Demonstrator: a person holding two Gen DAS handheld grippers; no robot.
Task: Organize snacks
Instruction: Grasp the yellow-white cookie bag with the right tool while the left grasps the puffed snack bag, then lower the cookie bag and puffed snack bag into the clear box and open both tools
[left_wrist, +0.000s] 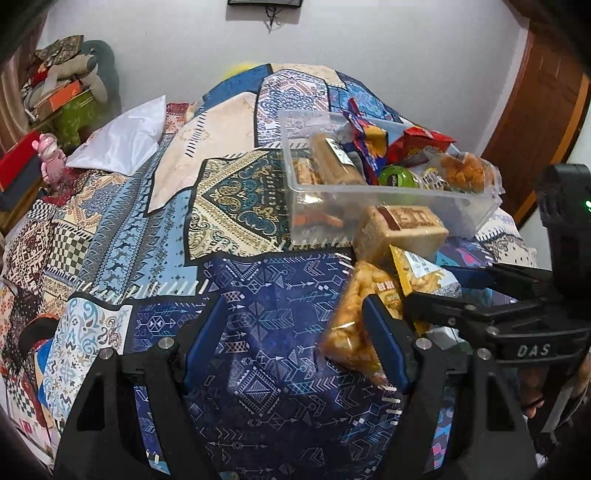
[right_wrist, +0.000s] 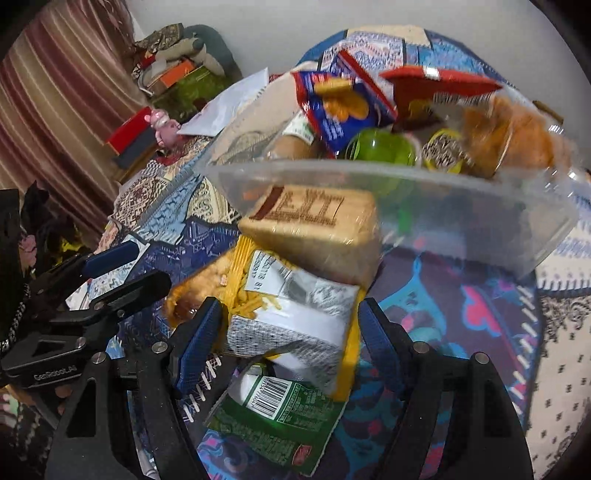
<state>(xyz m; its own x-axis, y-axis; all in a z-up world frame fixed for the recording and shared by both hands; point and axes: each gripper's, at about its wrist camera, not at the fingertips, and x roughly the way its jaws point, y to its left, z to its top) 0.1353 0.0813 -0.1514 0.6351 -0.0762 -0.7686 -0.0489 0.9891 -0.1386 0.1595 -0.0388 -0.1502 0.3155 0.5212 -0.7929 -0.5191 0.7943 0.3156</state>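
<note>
**Both claws spread over loose snacks beside a filled bin**

Nearest the right wrist camera, a green snack packet (right_wrist: 275, 417) with a barcode lies flat on the patterned bedspread (right_wrist: 461, 332), just below the right claw (right_wrist: 286, 334). That claw is spread wide and pinches nothing; between its blue pads (right_wrist: 199, 343) sits a yellow-and-white packet (right_wrist: 295, 314) of stick-shaped snacks, and whether either pad touches it cannot be told. To the left of this packet lies a clear bag of golden fried snacks (right_wrist: 199, 284).

In the left wrist view, the left claw (left_wrist: 295, 339) is likewise spread, with only dark blue bedspread (left_wrist: 258, 332) between its pads. Its right pad (left_wrist: 384, 339) stands in front of the clear bag of golden fried snacks (left_wrist: 354, 314); contact is unclear. The right claw (left_wrist: 461, 291) enters from the right edge, reaching over the yellow-and-white packet (left_wrist: 421, 273).

Just beyond the packets, a tan wrapped block (right_wrist: 317, 221) with brown lettering leans against the near wall of a clear plastic bin (right_wrist: 443, 206). The bin rests on the bed and holds a heap of snacks: a blue packet (right_wrist: 343, 107), a red packet (right_wrist: 436, 88), a green round cup (right_wrist: 384, 147) and a bag of orange puffs (right_wrist: 509, 133).

Farther off, a white pillow (left_wrist: 125, 140) lies on the bed, a pink figurine (left_wrist: 51, 155) beside it.
</note>
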